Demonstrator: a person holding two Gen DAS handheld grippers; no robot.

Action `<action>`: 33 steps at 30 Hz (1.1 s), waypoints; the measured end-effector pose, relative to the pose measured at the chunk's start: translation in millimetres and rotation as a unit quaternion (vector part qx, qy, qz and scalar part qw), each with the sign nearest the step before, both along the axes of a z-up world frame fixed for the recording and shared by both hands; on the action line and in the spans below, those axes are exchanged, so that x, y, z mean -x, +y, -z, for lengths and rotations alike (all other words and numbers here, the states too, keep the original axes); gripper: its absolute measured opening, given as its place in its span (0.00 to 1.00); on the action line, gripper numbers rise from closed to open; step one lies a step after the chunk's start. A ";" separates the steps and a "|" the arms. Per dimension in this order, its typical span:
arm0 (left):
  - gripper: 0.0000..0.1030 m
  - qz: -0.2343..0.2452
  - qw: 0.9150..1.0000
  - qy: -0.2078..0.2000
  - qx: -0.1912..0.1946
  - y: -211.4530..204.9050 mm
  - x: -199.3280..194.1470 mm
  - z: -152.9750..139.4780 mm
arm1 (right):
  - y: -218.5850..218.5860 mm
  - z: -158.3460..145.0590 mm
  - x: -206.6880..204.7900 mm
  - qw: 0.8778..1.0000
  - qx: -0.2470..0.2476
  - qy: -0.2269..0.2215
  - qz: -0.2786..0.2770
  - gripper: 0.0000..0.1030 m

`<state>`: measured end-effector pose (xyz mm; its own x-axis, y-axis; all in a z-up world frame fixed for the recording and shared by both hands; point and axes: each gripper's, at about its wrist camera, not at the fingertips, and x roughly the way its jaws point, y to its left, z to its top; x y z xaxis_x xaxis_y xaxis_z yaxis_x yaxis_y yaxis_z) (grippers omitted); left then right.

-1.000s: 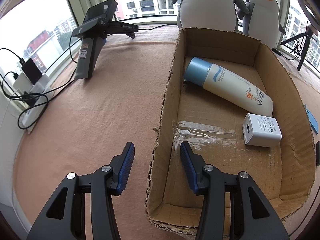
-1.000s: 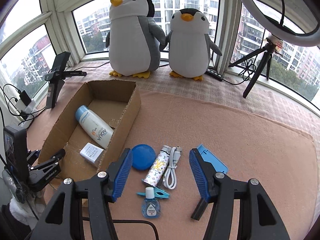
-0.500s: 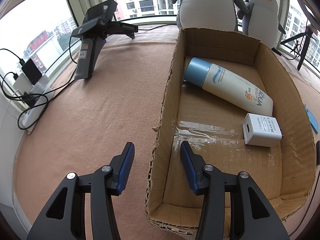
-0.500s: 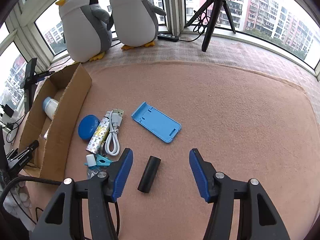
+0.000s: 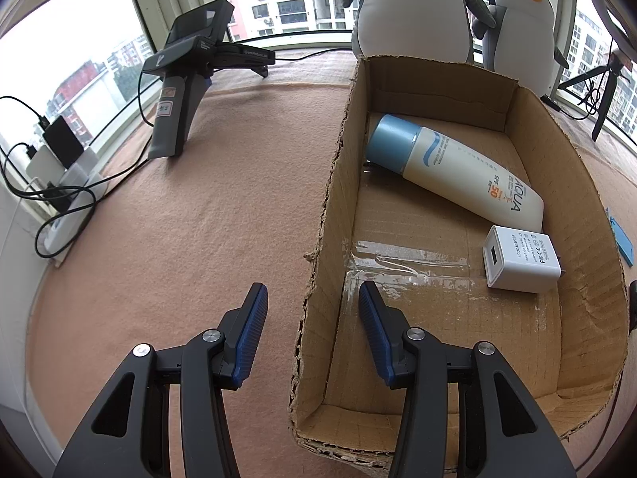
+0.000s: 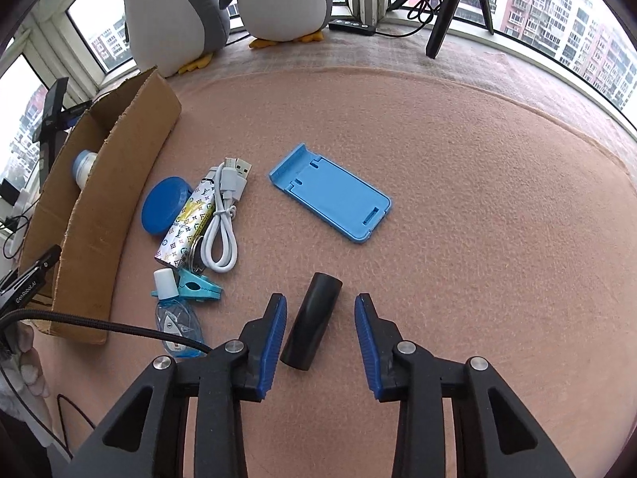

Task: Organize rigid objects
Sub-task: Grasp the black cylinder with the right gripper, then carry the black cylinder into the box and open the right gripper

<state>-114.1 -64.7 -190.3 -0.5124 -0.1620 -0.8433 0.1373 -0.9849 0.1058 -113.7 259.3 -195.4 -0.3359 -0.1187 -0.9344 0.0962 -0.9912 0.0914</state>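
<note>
A cardboard box point(image 5: 585, 183) holds a sunscreen bottle point(image 5: 458, 171) and a white charger point(image 5: 521, 259). My left gripper point(image 5: 310, 322) is open and straddles the box's left wall near its front corner. My right gripper point(image 6: 320, 330) is open, with a black cylinder point(image 6: 312, 330) lying on the mat between its fingers, closer to the left one. Beyond it lie a blue phone stand point(image 6: 330, 193), a white USB cable point(image 6: 223, 219), a patterned tube point(image 6: 187, 223), a blue round lid point(image 6: 163, 205), a blue clip point(image 6: 195, 286) and a small dropper bottle point(image 6: 175, 314). The box point(image 6: 107, 195) is at the left.
Two plush penguins point(image 6: 223, 0) stand at the window. A black tripod point(image 6: 446, 8) is at the back right. A spare gripper on a stand point(image 5: 187, 79) and chargers with cables point(image 5: 51, 167) are at the left. A black cable point(image 6: 99, 326) crosses the mat by the box.
My right gripper has swung right and come down toward the mat, so the black cylinder now lies between its fingers. The left gripper has not moved.
</note>
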 end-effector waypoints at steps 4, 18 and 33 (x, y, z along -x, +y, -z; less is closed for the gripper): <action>0.45 0.000 1.000 0.000 0.000 0.1 0.0 0.0 | -1.8 3.0 0.7 1.000 -0.009 -0.005 -0.005 0.26; 0.45 0.000 1.000 0.000 0.000 0.1 -0.1 0.1 | -2.3 4.2 2.9 0.999 -0.035 0.000 -0.016 0.14; 0.45 0.000 1.000 0.000 0.000 -0.2 -0.3 0.2 | -22.8 -37.8 -1.1 0.998 -0.018 0.054 -0.032 0.14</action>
